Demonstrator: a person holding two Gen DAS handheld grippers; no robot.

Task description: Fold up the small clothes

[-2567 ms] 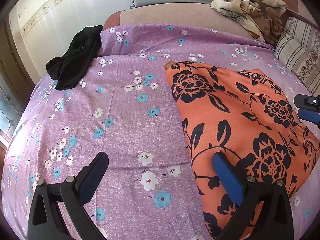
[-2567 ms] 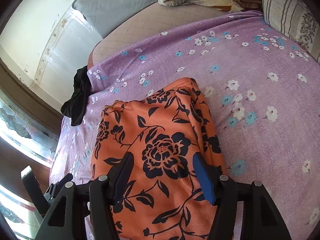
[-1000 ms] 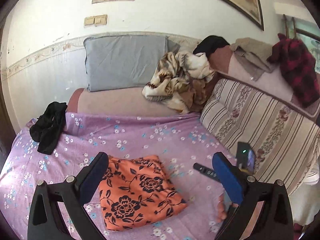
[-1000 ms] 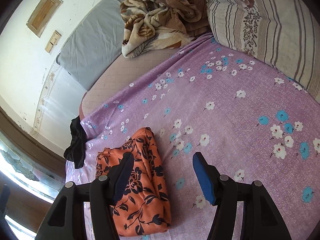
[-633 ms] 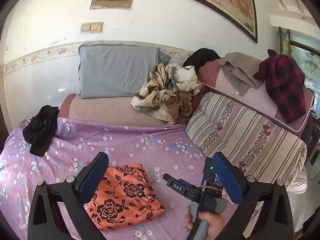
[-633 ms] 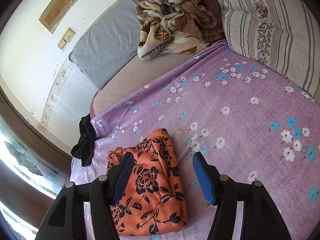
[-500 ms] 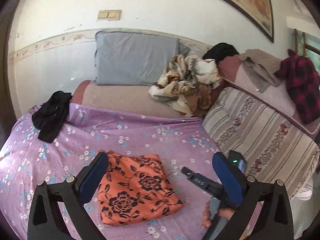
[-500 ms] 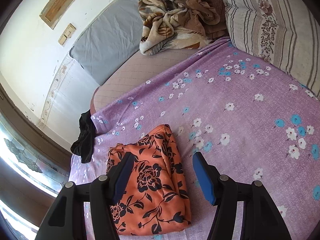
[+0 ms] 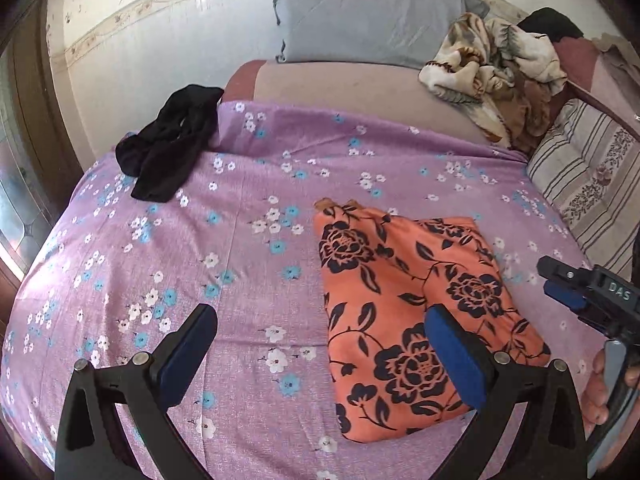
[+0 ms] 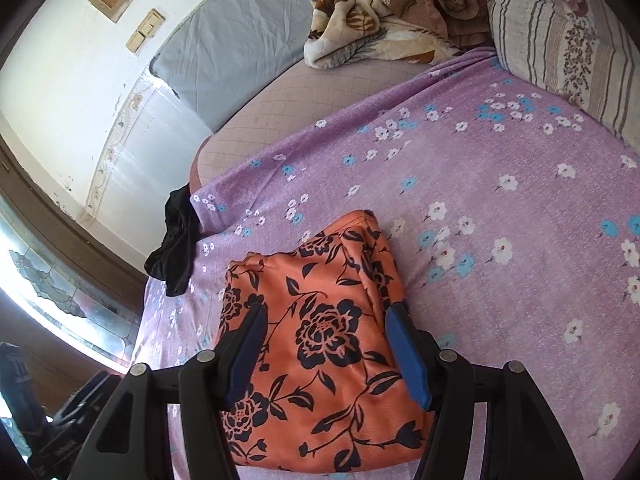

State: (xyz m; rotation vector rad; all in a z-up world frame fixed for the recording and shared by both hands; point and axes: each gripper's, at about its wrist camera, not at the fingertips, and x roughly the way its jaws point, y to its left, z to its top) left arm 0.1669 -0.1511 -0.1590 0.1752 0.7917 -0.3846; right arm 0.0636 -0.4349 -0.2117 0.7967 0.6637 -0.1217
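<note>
With both the left tool and right tool hovering wide and holding nothing, the folded orange floral garment is lying on the purple floral bedsheet, where a careless low pass risks snagging its loose top layer and undoing the fold.

A folded orange garment with black flowers lies on the purple flowered bedsheet, right of centre in the left wrist view. A crumpled black cloth sits at the sheet's upper-left edge, well apart from it. Behind both, a grey pillow leans on the wall; a brown-and-cream blanket is heaped at upper right, above a striped cushion.
</note>
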